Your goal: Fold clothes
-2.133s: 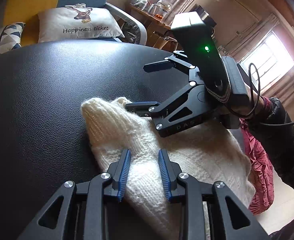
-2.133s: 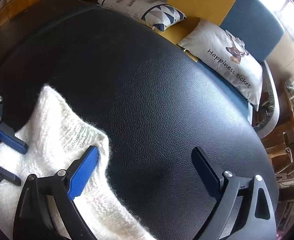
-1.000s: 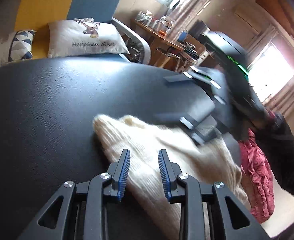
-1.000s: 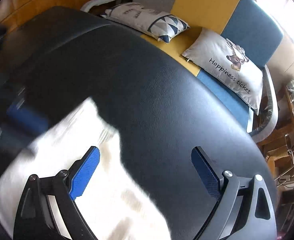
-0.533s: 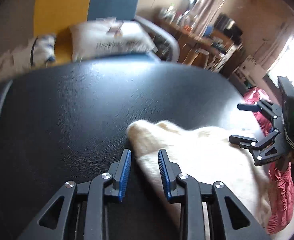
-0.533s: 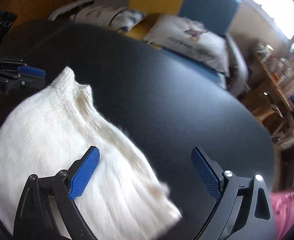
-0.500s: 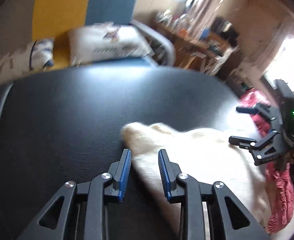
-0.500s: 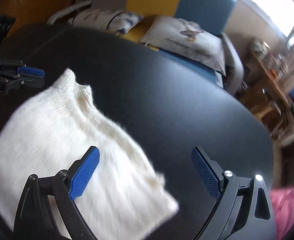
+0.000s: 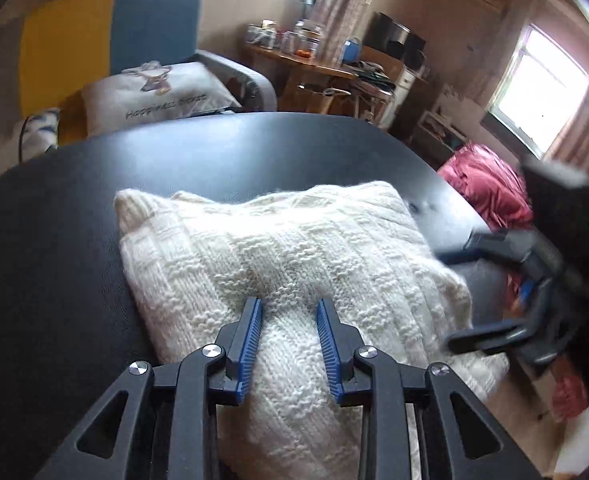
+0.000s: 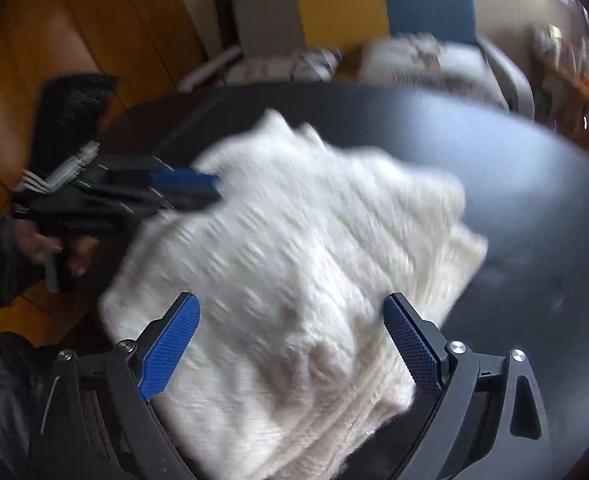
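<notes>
Hovering over the folded cream knit sweater (image 9: pixel 294 248) on the black table (image 9: pixel 54 216), my left gripper (image 9: pixel 289 312) has jaws narrowly parted, gripping nothing. My right gripper (image 10: pixel 292 320) spreads wide, empty.

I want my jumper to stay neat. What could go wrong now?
1. The sweater lies near the table edge; its right corner overhangs, so a tug might pull it off.
2. The left gripper has knit bunched between its jaws; dragging could undo the fold or stretch it.
3. The right gripper, jaws wide, hovers close over the sweater and could snag the fuzzy knit.
</notes>
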The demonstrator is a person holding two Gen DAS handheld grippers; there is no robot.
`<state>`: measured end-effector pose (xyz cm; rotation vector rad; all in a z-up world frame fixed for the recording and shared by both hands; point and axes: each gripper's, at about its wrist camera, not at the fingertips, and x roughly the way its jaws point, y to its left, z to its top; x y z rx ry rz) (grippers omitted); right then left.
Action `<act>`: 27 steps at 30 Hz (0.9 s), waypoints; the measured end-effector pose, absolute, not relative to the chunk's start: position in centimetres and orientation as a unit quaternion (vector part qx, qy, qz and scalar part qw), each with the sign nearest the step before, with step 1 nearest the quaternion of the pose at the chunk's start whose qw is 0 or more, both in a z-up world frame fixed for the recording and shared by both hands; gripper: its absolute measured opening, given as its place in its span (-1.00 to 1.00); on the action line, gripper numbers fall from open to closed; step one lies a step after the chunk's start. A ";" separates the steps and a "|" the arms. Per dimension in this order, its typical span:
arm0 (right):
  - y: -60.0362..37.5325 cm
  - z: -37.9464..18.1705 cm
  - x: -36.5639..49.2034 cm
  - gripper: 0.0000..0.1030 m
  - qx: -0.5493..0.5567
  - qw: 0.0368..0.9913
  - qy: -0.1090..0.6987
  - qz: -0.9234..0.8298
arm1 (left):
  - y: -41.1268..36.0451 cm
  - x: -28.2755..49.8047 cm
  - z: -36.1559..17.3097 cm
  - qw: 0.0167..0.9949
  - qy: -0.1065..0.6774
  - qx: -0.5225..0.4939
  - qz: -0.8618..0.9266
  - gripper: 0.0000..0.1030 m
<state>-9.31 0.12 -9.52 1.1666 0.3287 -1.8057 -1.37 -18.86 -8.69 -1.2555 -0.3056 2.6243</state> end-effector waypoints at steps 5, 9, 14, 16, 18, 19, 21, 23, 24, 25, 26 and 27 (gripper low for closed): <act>2.1 -10.3 -9.2 0.84 0.483 0.441 0.120 -0.747 | -17.7 0.8 -6.6 0.092 -0.077 -0.398 0.910 -0.45; 4.0 -7.9 -7.2 0.84 0.452 0.424 0.124 -0.775 | -17.1 2.2 -6.0 0.079 -0.076 -0.385 0.916 -0.45; 5.0 -6.4 -4.2 0.84 0.427 0.431 0.108 -0.787 | -16.3 4.6 -7.4 0.075 -0.088 -0.402 0.908 -0.44; 4.9 -6.8 -3.4 0.84 0.429 0.438 0.105 -0.783 | -16.1 4.7 -8.5 0.071 -0.087 -0.415 0.903 -0.45; 4.5 -8.0 -2.4 0.84 0.440 0.440 0.108 -0.775 | -15.9 4.6 -9.7 0.066 -0.081 -0.429 0.897 -0.45; 4.2 -9.0 -2.1 0.84 0.449 0.432 0.116 -0.774 | -15.8 4.4 -10.3 0.063 -0.072 -0.435 0.895 -0.45; 4.2 -10.8 -1.7 0.84 0.472 0.412 0.125 -0.769 | -15.6 4.3 -10.8 0.066 -0.060 -0.434 0.897 -0.45; 4.9 -11.1 -1.8 0.85 0.480 0.407 0.098 -0.771 | -15.6 4.3 -10.7 0.068 -0.047 -0.433 0.897 -0.45; 5.2 -11.0 -1.8 0.85 0.482 0.405 0.086 -0.772 | -15.7 4.3 -10.7 0.069 -0.047 -0.433 0.898 -0.45; 5.5 -10.9 -1.9 0.85 0.484 0.402 0.077 -0.774 | -15.8 4.3 -10.5 0.070 -0.049 -0.433 0.897 -0.45; 5.7 -10.7 -1.8 0.85 0.483 0.399 0.073 -0.776 | -15.9 4.4 -10.4 0.070 -0.051 -0.431 0.898 -0.45; 5.9 -10.3 -1.7 0.85 0.479 0.398 0.072 -0.779 | -16.0 4.5 -10.3 0.069 -0.052 -0.429 0.899 -0.45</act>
